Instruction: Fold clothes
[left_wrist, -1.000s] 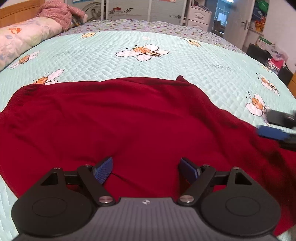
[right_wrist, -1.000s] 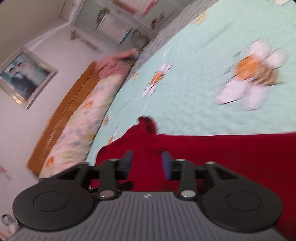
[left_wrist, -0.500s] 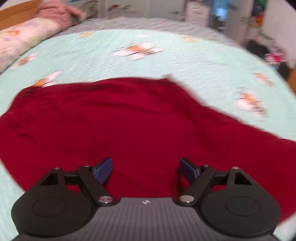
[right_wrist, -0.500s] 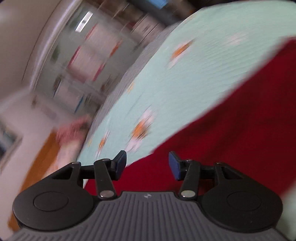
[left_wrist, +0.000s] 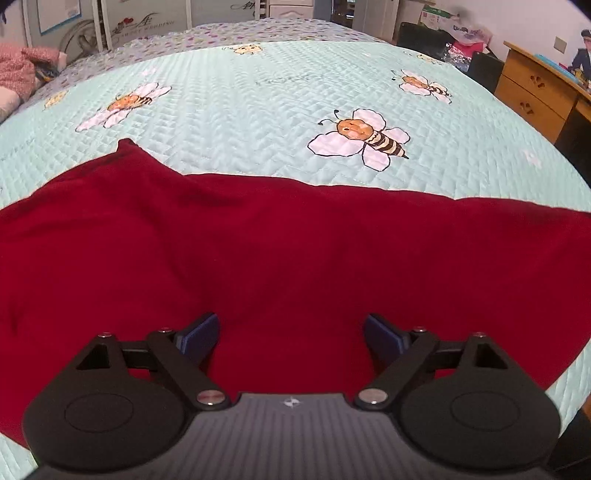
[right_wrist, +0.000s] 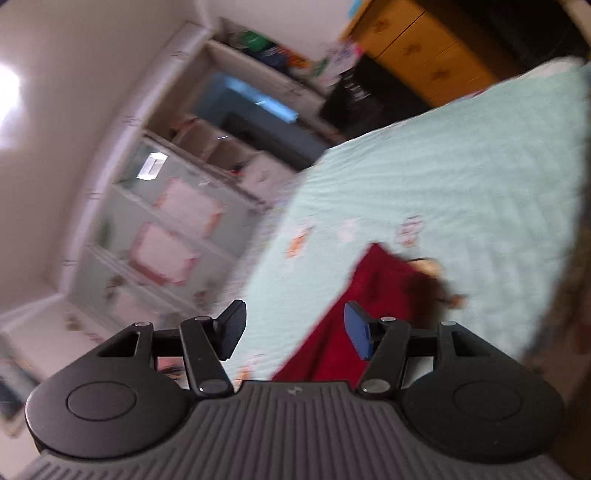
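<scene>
A dark red garment lies spread flat on the mint bee-print bedspread, with a pointed corner sticking up at its far left edge. My left gripper hovers over its near middle; the jaws are opening wide and hold nothing. In the blurred, tilted right wrist view, my right gripper points nearly level across the bed; its jaws are opening and hold nothing. The red garment lies below and beyond them.
A wooden dresser and black bags stand past the bed's right side. A pink bundle rests at the far left. Wardrobes with glass doors line the far wall.
The left gripper slid right along the garment and its jaws widened. The right gripper left the left view, swung round toward the room, and its jaws spread apart.
</scene>
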